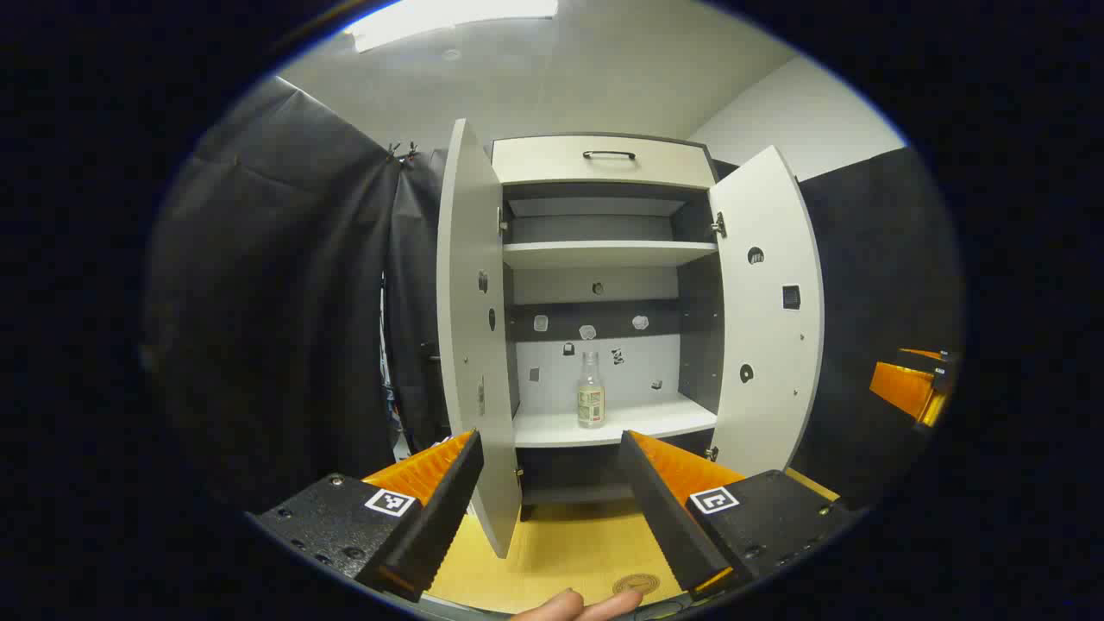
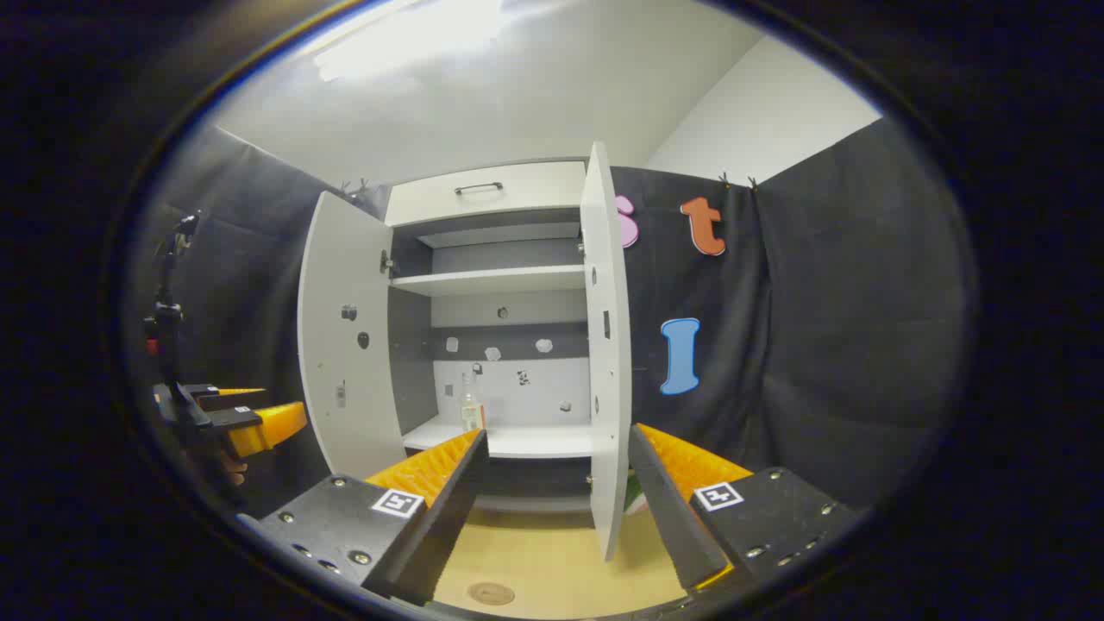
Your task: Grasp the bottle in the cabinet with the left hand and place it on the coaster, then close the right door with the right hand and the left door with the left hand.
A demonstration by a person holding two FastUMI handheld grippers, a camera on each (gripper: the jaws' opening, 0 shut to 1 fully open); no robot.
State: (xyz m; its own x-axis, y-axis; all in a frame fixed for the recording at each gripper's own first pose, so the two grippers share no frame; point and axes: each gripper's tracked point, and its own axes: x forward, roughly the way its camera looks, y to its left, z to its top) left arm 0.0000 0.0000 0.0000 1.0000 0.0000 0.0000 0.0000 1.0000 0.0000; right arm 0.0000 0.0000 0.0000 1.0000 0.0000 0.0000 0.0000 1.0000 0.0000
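A clear glass bottle [image 1: 591,390] with a pale label stands upright on the cabinet's lower white shelf [image 1: 614,424], also seen as bottle [image 2: 469,404]. Both cabinet doors stand open: the left door [image 1: 470,345] and the right door [image 1: 763,319]; in the right gripper view they are left door [image 2: 345,345] and right door [image 2: 606,345]. A round coaster [image 1: 636,585] lies on the wooden table near the front edge, coaster [image 2: 490,593]. My left gripper [image 1: 549,448] is open, well short of the cabinet. My right gripper [image 2: 559,444] is open, facing the right door's edge.
The wooden table [image 1: 561,552] runs under the cabinet. The cabinet has an upper shelf [image 1: 608,252] and a top drawer with a black handle [image 1: 609,155]. A fingertip [image 1: 565,606] shows at the bottom. The other gripper [image 1: 910,384] appears far right; left gripper [image 2: 250,423] shows at left.
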